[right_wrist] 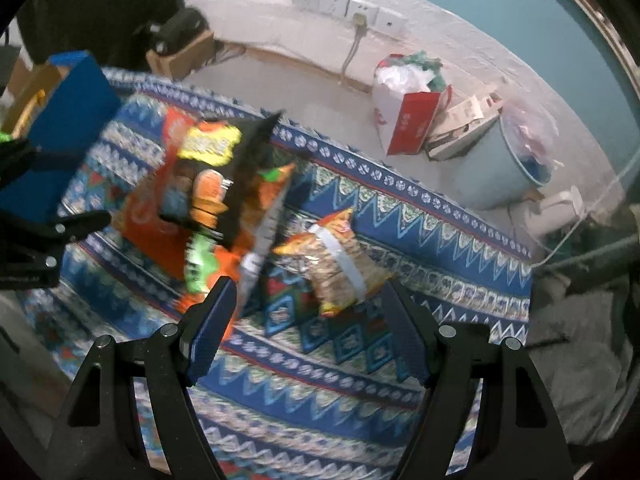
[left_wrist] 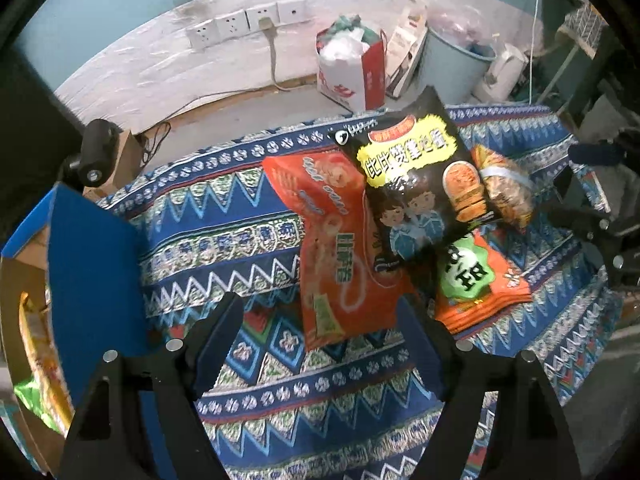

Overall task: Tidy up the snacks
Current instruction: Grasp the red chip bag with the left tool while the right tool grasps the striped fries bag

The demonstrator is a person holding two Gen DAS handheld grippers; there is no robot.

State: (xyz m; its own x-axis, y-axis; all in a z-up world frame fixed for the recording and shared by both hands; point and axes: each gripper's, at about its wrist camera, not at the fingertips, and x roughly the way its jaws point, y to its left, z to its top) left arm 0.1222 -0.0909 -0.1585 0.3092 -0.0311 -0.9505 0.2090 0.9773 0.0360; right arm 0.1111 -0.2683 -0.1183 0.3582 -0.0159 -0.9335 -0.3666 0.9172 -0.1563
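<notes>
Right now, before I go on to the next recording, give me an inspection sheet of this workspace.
Surface: blue patterned woven cloth, flat.
Job's things: black glossy snack bag lies over the large orange snack bag and the orange bag with a green label; clear striped snack pouch beside them; blue cardboard box at the cloth's edge.
Clutter: nothing seen on the cloth.
Tools: left tool open, empty; right tool open, empty.
Cables: grey cord from the wall sockets.
Surroundings: red-and-white bag, pale blue bucket.
</notes>
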